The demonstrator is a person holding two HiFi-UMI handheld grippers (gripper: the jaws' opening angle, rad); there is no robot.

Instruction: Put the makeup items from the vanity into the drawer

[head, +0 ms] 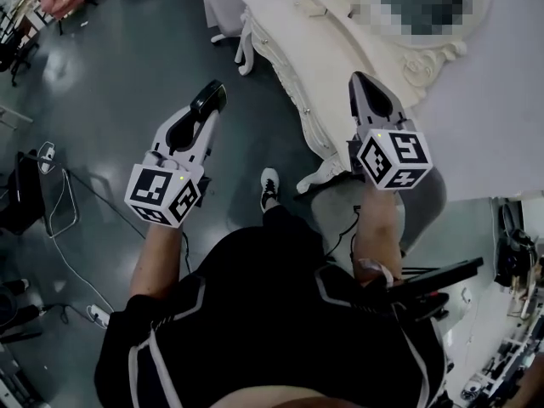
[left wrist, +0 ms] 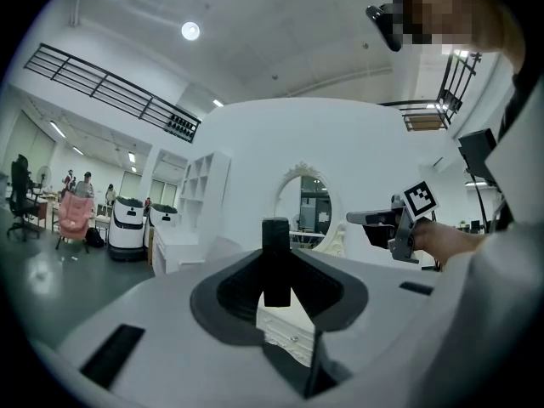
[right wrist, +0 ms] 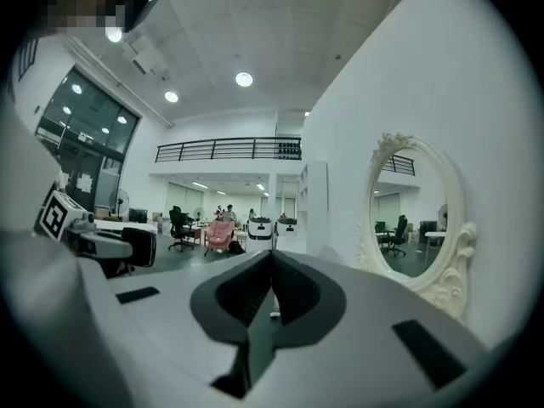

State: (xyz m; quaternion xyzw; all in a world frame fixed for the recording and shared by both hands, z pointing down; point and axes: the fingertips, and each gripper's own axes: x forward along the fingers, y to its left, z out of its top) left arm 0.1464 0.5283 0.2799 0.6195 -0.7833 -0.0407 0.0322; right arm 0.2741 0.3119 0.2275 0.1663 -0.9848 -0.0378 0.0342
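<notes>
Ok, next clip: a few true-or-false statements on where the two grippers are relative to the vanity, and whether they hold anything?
1. The left gripper and right gripper both hold nothing, jaws together. True.
2. The right gripper is nearer the vanity than the left gripper. True.
3. The left gripper hangs above the vanity top. False: it is over the dark floor, off to the vanity's left.
4. The vanity carries a rectangular glass. False: its mirror is oval, in an ornate frame.

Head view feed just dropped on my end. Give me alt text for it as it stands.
A person in black stands by a white vanity, holding out both grippers, jaws together and empty. The left gripper is over the dark floor. The right gripper shows against the vanity's front edge, below its ornate mirror.
</notes>
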